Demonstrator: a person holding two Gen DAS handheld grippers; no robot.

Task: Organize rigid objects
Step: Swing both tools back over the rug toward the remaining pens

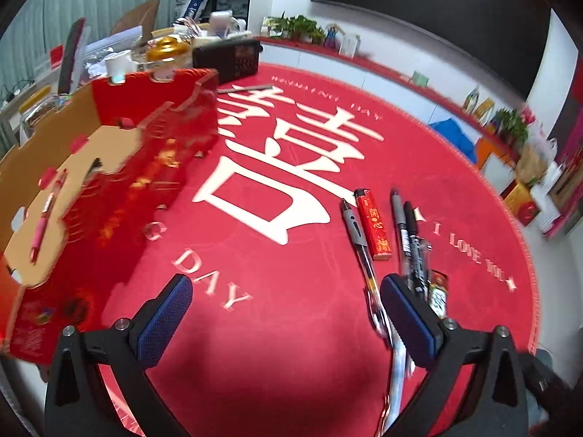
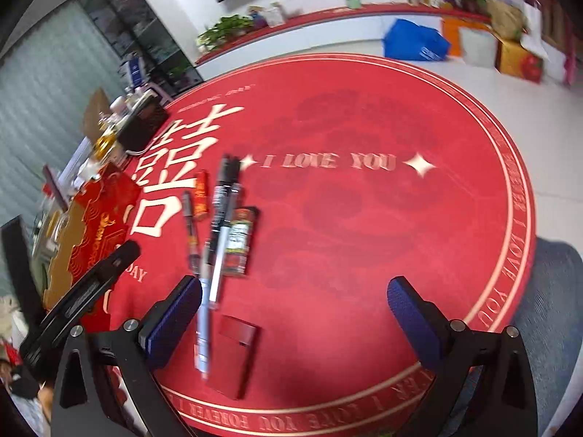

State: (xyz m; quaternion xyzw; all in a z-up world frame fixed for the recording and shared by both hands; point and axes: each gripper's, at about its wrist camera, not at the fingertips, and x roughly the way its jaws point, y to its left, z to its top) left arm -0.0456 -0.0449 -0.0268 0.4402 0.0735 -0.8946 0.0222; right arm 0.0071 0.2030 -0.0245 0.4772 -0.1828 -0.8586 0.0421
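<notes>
Round red table (image 2: 364, 240): pens (image 1: 408, 233), lighter (image 1: 373, 227), red box (image 1: 109, 196), perhaps card case (image 2: 237, 357).

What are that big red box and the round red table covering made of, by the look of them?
The red box looks like cardboard: its inside is plain brown and its cut edges show, while the outside has a glossy red print with gold. The round mat looks like matte, soft fabric or felt, though that is uncertain.

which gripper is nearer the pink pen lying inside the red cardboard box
Left. The left gripper hovers open just right of the red cardboard box holding the pink pen. The right gripper is open farther right, beyond the loose pens.
</notes>
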